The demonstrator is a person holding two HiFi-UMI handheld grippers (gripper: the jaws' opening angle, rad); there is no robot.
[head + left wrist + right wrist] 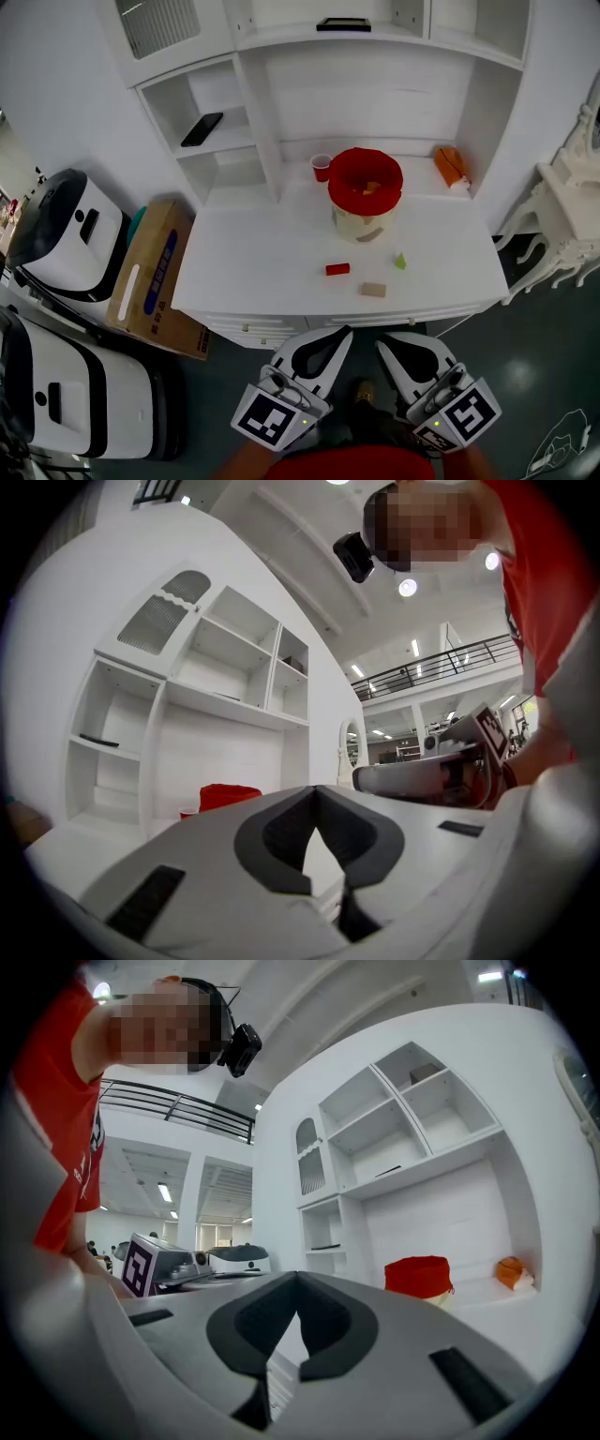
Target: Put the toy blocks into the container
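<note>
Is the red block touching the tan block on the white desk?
Apart. The head view shows a strip of bare desk between the red block and the tan block.

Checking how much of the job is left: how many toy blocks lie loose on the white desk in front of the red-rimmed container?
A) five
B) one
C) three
C: a red rectangular block, a tan block and a small green block lie on the white desk before the red-rimmed container.
</note>
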